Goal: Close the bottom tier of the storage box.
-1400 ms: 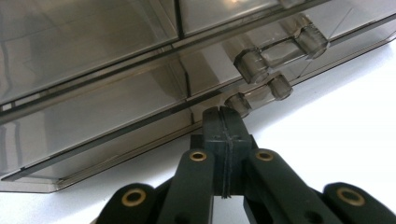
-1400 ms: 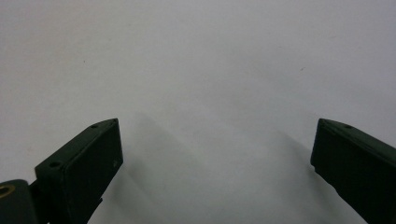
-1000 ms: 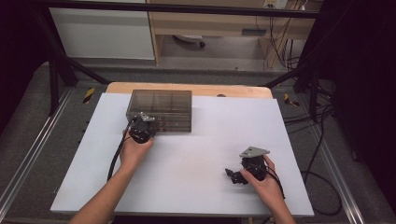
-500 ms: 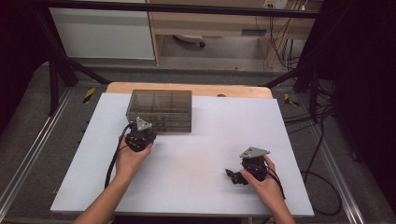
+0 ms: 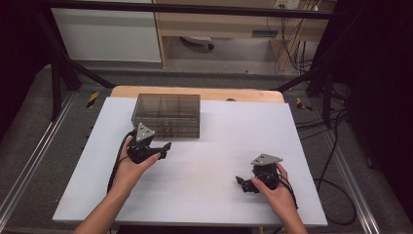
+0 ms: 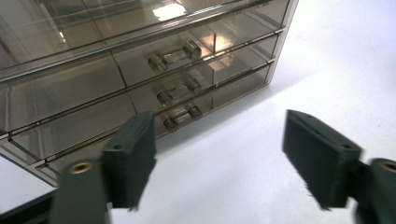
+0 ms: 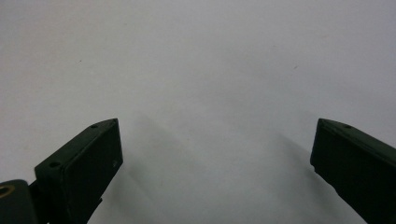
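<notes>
Nearest, the right gripper (image 5: 247, 184) is resting low over the bare white worktop (image 5: 209, 195), its jaws standing wide apart with nothing between them. Farther off at the left, the left gripper (image 5: 164, 149) is hovering just in front of the smoky drawer cabinet (image 5: 167, 115), its jaws having just been opening and now gaping empty. The cabinet is sitting toward the far left of the worktop, drawers shut. It looks light, so a pull on one small handle (image 6: 180, 114) risks dragging the whole box, and a slanted approach is likely slipping off the knob.
</notes>
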Motion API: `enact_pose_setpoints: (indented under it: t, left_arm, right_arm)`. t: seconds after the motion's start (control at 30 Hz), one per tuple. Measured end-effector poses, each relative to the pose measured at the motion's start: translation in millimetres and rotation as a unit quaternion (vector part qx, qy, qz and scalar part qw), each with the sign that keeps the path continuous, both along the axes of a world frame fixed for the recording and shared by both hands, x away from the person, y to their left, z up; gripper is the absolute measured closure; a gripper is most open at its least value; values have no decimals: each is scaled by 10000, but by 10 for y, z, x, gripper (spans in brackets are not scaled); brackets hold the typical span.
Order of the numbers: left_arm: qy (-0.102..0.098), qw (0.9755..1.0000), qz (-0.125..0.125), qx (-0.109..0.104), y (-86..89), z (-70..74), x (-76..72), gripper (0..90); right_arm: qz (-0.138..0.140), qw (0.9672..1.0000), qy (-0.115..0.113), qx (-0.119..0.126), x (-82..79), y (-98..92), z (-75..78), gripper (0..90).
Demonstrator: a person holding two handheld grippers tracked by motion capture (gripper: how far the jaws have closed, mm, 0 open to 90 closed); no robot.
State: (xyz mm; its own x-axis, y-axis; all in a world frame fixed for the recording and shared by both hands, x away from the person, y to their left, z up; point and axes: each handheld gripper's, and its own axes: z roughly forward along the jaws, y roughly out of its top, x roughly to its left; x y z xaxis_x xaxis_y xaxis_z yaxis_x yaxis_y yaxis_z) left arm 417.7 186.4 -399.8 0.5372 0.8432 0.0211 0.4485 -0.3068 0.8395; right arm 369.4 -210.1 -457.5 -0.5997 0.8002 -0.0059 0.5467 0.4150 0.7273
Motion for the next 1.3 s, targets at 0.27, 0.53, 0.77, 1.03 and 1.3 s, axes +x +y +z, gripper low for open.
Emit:
enact_pose_setpoints:
  t: [0.27,0.53,0.77,1.03,1.3]
  left_arm:
    - [6,9997,-104,-200,4,55,-88,142]
    - [-102,9996,-62,-273,129,133,-168,137]
    - [-204,9988,58,-452,294,206,-234,133]
    - [-374,9975,261,-545,554,294,-313,128]
    - [-428,9956,472,-692,828,306,-414,128]
  right_arm:
    - [-14,10000,-30,5,-12,-16,10,27]
    - [-17,10000,-49,41,-10,-13,15,26]
    - [-5,10000,-59,70,-19,-15,24,24]
    - [-24,10000,-66,62,-20,-20,23,25]
    - [-23,10000,-61,24,-22,-21,18,26]
